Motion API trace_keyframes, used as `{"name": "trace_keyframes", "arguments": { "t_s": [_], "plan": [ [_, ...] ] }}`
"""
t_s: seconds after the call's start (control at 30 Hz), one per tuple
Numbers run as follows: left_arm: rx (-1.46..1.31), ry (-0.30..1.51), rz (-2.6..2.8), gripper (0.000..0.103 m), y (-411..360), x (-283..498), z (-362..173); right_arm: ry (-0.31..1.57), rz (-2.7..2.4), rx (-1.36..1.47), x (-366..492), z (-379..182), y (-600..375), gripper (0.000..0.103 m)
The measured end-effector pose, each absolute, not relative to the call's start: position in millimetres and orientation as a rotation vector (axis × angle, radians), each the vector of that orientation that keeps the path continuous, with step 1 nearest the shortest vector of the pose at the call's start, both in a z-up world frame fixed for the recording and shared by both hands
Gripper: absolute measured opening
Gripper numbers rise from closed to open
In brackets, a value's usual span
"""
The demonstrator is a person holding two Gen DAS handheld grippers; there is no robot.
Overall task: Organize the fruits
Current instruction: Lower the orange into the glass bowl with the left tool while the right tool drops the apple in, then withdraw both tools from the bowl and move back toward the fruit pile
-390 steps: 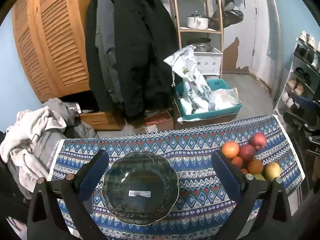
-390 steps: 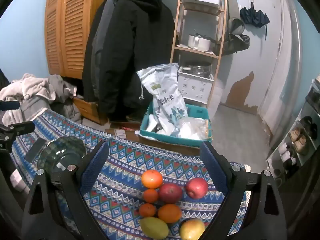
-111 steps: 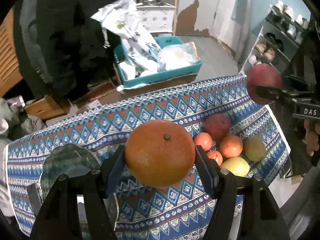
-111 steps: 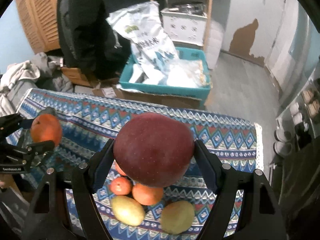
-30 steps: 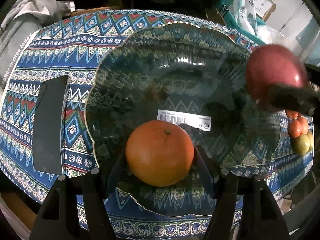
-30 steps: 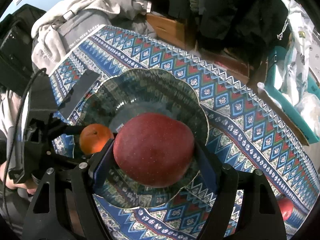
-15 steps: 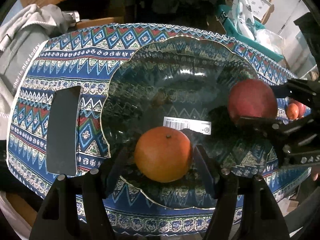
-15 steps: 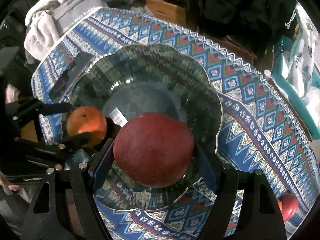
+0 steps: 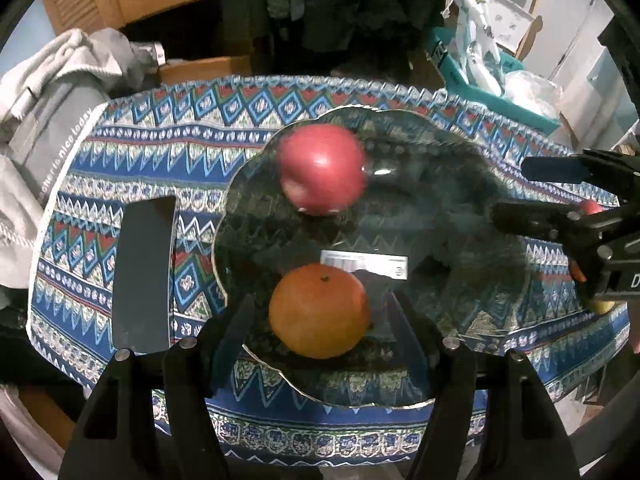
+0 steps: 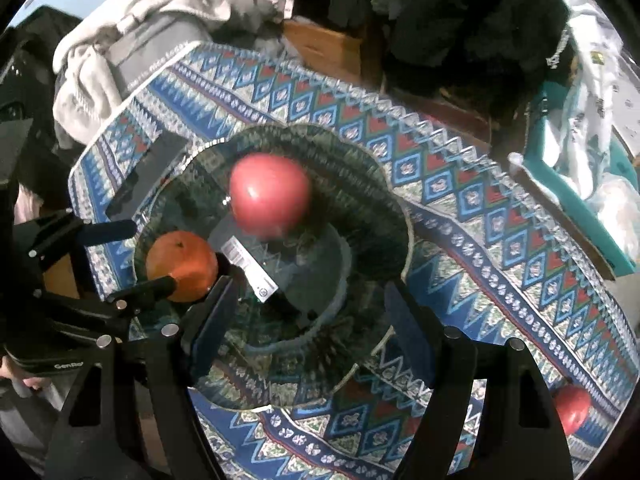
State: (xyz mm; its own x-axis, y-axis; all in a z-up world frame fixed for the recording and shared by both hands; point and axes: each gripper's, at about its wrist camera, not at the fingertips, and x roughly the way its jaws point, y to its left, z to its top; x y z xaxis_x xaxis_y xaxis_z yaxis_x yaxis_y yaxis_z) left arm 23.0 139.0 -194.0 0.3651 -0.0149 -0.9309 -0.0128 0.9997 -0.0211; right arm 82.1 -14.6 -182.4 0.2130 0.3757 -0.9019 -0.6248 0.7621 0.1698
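A dark green glass bowl (image 9: pixel 460 240) (image 10: pixel 360 216) stands on the patterned cloth. An orange (image 9: pixel 318 310) (image 10: pixel 182 266) rests near its front rim. My left gripper (image 9: pixel 324 312) (image 10: pixel 154 254) straddles the orange; its jaws are opening, with a gap on both sides. A red apple (image 9: pixel 322 168) (image 10: pixel 270 196), blurred, is free in the far part of the bowl. My right gripper (image 10: pixel 310 320) (image 9: pixel 512 190) hovers over the bowl's right side; its jaws are closing on nothing.
A flat black slab (image 9: pixel 142 272) (image 10: pixel 148 176) lies on the cloth left of the bowl. Grey clothes (image 9: pixel 52 92) are heaped past the table's left end. Another red apple (image 10: pixel 572 408) sits far right. A teal crate (image 9: pixel 480 76) stands behind the table.
The apple has left my right gripper and moved to the far side of the bowl. My left jaws have come off the orange, and the left gripper has risen.
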Motion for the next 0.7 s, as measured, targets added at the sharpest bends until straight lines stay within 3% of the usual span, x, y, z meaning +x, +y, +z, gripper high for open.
{"name": "trace_keyframes", "arguments": {
  "t_s": [0.07,0.7],
  "plan": [
    [-0.013,1.177,0.001,0.077,135.0,22.9,-186.3,1.141,0.687,-0.245,81.0,-173.8,-19.6,0.077],
    [0.004,1.069,-0.047,0.080,96.0,14.9,-123.9,0.956,0.545,-0.201,60.8,-89.7,-85.0,0.077]
  ]
}}
